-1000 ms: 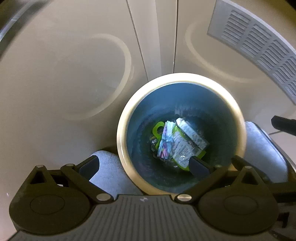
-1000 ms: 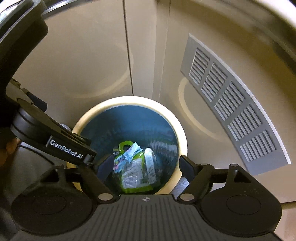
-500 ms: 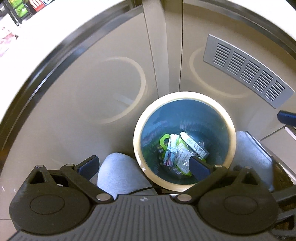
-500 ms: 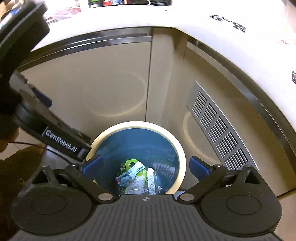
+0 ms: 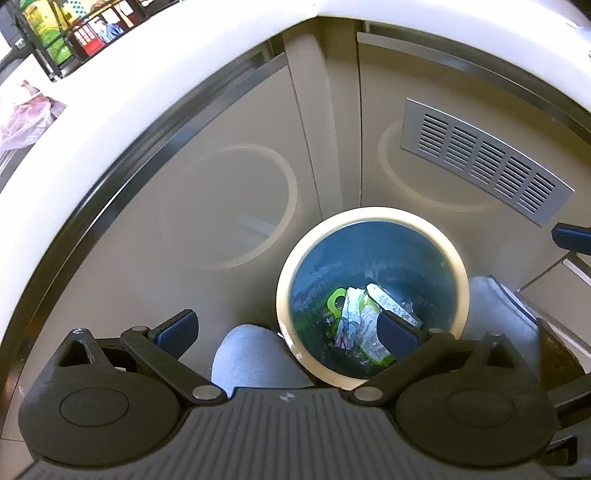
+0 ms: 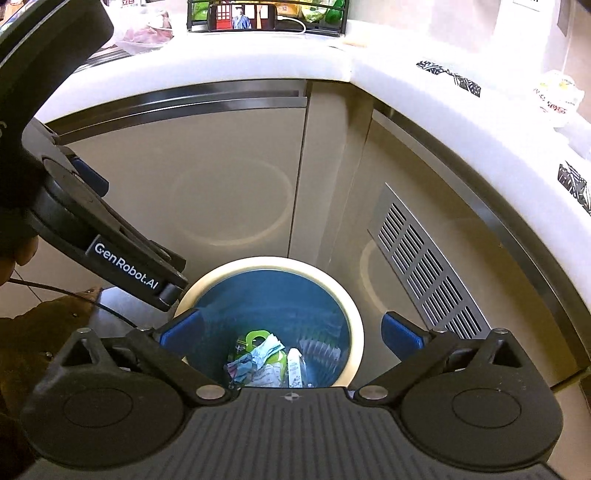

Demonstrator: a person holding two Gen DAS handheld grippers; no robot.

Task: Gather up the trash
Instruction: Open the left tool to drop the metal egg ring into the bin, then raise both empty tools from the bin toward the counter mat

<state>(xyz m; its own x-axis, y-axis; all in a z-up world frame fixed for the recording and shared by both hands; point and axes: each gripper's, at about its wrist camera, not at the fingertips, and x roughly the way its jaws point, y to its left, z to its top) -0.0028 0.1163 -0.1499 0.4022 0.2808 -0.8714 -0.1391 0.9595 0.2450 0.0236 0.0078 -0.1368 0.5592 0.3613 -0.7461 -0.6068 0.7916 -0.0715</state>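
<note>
A round bin with a cream rim and blue inside stands on the floor in the cabinet corner; it also shows in the right wrist view. Crumpled wrappers, green and white, lie at its bottom, also seen in the right wrist view. My left gripper is open and empty, high above the bin's left rim. My right gripper is open and empty above the bin. The left gripper's body crosses the right wrist view at left.
Beige cabinet doors with a metal vent grille stand behind the bin. A white countertop runs above, with a wire basket and bags on it. Grey slippers flank the bin.
Both grippers have risen away from the bin, which now looks smaller and lower. The countertop has come into view. Both stay open and empty.
</note>
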